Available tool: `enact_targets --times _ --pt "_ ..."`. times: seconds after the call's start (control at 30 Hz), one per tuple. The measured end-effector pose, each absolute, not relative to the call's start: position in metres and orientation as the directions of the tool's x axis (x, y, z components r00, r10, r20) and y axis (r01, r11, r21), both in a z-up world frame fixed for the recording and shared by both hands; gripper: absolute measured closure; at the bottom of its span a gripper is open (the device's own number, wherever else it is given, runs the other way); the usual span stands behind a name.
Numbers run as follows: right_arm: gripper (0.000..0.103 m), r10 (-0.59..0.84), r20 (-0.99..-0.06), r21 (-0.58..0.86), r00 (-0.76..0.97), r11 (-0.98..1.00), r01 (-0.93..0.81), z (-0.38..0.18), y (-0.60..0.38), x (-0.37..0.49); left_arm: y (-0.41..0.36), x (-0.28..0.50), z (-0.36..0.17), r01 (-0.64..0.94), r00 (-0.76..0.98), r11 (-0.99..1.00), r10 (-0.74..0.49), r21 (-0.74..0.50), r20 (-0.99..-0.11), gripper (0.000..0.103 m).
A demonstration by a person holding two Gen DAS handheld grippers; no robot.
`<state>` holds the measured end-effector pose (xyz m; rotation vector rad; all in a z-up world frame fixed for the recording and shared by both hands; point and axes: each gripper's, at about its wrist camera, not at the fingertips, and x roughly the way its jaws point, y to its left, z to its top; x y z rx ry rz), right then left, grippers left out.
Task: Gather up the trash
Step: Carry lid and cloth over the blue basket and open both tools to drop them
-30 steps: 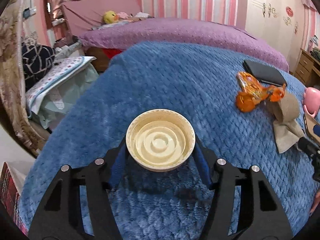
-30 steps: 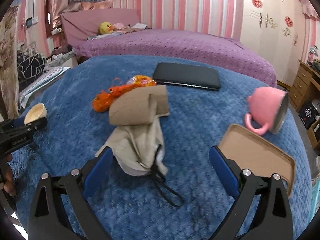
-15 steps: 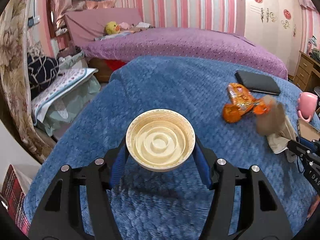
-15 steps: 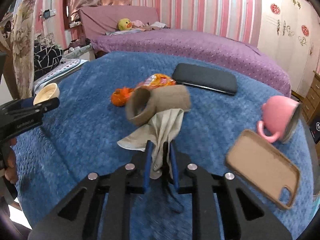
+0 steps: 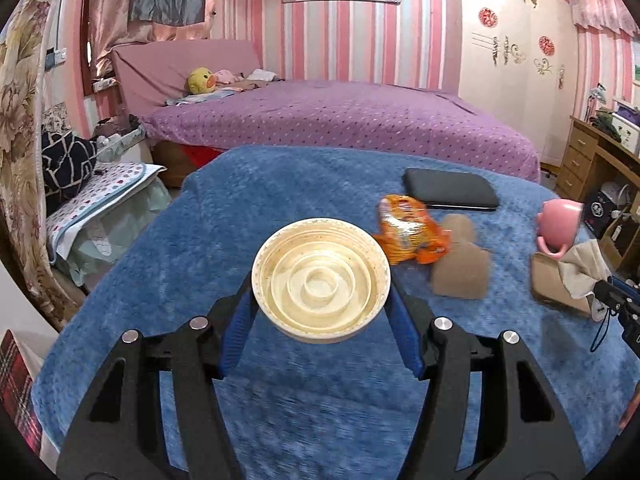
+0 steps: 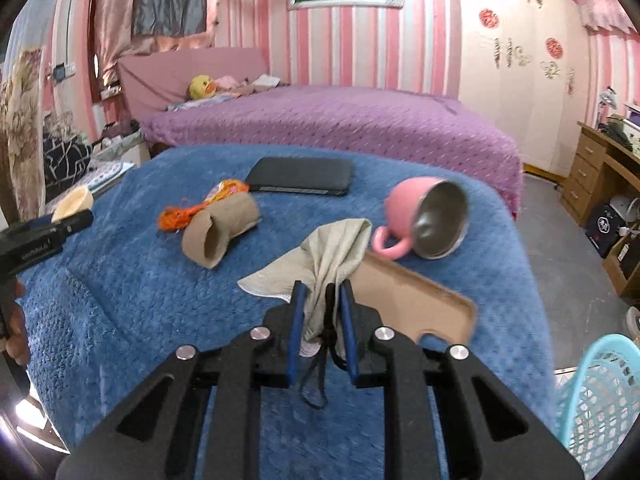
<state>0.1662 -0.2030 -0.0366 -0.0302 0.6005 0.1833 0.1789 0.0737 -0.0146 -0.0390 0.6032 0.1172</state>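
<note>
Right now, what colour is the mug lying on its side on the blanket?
Pink outside, bare metal inside; the mug shows best in the right wrist view.

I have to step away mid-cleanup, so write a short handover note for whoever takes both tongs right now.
Left tongs: gripping the cream lid, lifted off the blue blanket.
Right tongs: shut on the beige cloth, also lifted.
Still on the blanket: cardboard tube, orange wrapper.
Also there: pink mug, black case, tan phone case.
Blue basket sits at the right.
Nothing visibly binned yet.
</note>
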Motion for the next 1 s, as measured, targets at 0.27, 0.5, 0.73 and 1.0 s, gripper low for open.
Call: enact_targets --times 0.27,0.5,0.73,1.0 --pt "0.085 0.138 -0.543 0.017 0.828 0.988 -0.153 -0.03 -0.229 0.134 0.024 0.159 -0.003 -0.051 0.846 0.999 0.043 -0.001 -0.532 0.043" --pt "0.085 0.088 -0.52 0.033 0.85 0.996 -0.083 -0.026 -0.273 0.104 -0.012 0.147 -0.004 -0.004 0.847 1.0 0.004 0.0 -0.532 0.043" --pt "0.085 0.029 -0.514 0.046 0.857 0.999 -0.006 -0.025 -0.323 0.09 -0.034 0.138 -0.014 0.017 0.84 1.0 -0.008 0.012 -0.542 0.043" --pt "0.085 -0.043 -0.515 0.034 0.856 0.997 0.071 -0.029 -0.37 0.082 -0.045 0.145 -0.024 0.018 0.826 1.0 -0.006 0.016 -0.563 0.043"
